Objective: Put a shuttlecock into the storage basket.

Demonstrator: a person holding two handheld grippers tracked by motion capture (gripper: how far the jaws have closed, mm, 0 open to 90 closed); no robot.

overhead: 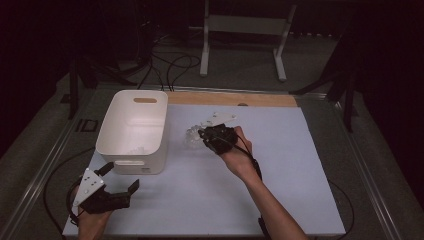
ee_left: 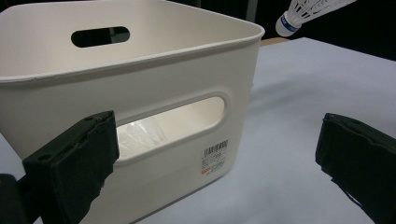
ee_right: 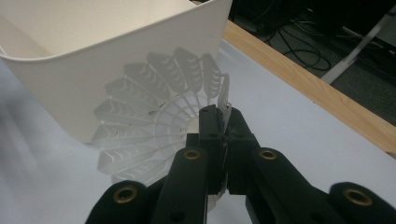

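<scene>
My right gripper [overhead: 204, 135] [ee_right: 223, 116] is shut on the rim of a white plastic shuttlecock's [overhead: 193, 135] [ee_right: 149, 121] skirt, held just above the table to the right of the white bin [overhead: 134, 131] [ee_right: 93, 51]. In the left gripper view the same shuttlecock [ee_left: 308, 11] hangs at the top right, its cork ringed with a blue band. My left gripper [overhead: 121, 177] [ee_left: 219, 135] stands open by the bin's [ee_left: 140, 88] near wall, with nothing between its jaws. Another shuttlecock [ee_left: 140, 133] lies inside the bin, seen through the handle slot.
The bin stands on a white mat [overhead: 280, 165] that covers the table. A wooden strip [overhead: 230, 98] runs along the far edge. Beyond it are a white frame's legs [overhead: 245, 30] and cables [overhead: 170, 62] on the floor.
</scene>
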